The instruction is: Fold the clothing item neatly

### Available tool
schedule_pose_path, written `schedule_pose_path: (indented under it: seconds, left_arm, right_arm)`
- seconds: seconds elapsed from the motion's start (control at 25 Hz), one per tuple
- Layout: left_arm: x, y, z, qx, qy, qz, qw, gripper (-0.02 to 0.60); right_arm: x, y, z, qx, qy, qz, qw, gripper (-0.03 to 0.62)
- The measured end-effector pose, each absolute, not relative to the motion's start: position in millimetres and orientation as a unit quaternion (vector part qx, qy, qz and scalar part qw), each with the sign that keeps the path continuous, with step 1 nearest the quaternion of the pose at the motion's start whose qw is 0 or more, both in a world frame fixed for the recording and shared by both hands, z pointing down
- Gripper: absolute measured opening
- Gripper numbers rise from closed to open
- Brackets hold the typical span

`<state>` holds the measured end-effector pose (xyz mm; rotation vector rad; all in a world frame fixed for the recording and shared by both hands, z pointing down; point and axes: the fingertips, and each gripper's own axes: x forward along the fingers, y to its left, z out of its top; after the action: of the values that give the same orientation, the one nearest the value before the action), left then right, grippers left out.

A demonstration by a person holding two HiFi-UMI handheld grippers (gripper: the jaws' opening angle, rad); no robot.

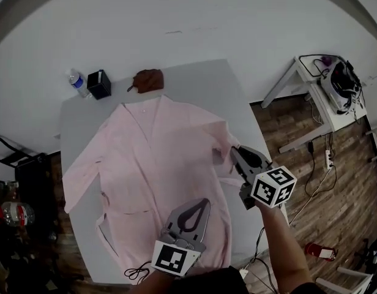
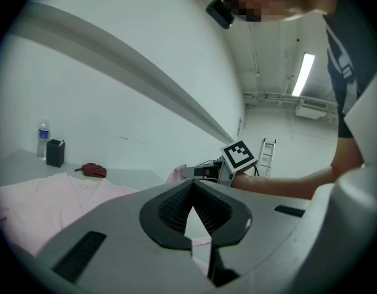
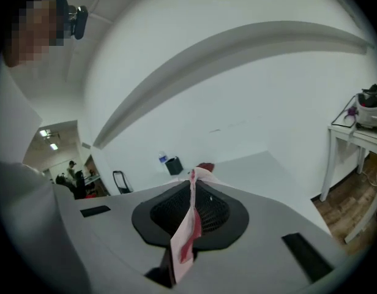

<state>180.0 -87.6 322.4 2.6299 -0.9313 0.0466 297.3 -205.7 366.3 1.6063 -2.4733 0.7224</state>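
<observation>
A pale pink robe (image 1: 152,158) lies spread open on the grey table (image 1: 78,112), collar toward the far edge. My right gripper (image 1: 234,150) is over the robe's right side, shut on a fold of the pink sleeve fabric (image 3: 187,231) that sticks up between its jaws (image 3: 192,179). My left gripper (image 1: 204,202) hovers over the robe's lower part near the table's front. Its jaws are shut (image 2: 192,185), and I see no cloth gripped in them. From the left gripper view the robe (image 2: 48,201) lies at the left, and the right gripper (image 2: 185,172) holds pink cloth ahead.
At the table's far left stand a water bottle (image 1: 78,82) and a black box (image 1: 99,84), with a brown bundle (image 1: 148,80) beside the collar. A white side table (image 1: 311,97) stands to the right on the wood floor. A dark cable (image 1: 136,273) hangs by the front edge.
</observation>
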Motion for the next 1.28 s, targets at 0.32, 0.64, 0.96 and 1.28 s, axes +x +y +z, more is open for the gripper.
schedule_pose_path:
  seconds: [0.32, 0.64, 0.96, 1.28]
  left_arm:
    - [81, -85, 316, 0.902, -0.393, -0.013, 0.178, 0.005]
    - [1, -83, 340, 0.869, -0.451, -0.019, 0.201, 0.005]
    - [-40, -89, 351, 0.852, -0.486, -0.025, 0.195, 0.005]
    - [-59, -103, 354, 0.835, -0.516, -0.033, 0.189, 0.005]
  right_arm:
    - [99, -236, 393, 0.422, -0.873, 0.21, 0.124, 0.035]
    - [-34, -250, 480, 0.357, -0.878, 0.223, 0.227, 0.035]
    - [-66, -243, 541, 0.335, -0.871, 0.233, 0.275, 0.036]
    - [-75, -229, 541, 0.289, -0.891, 0.223, 0.269, 0.148]
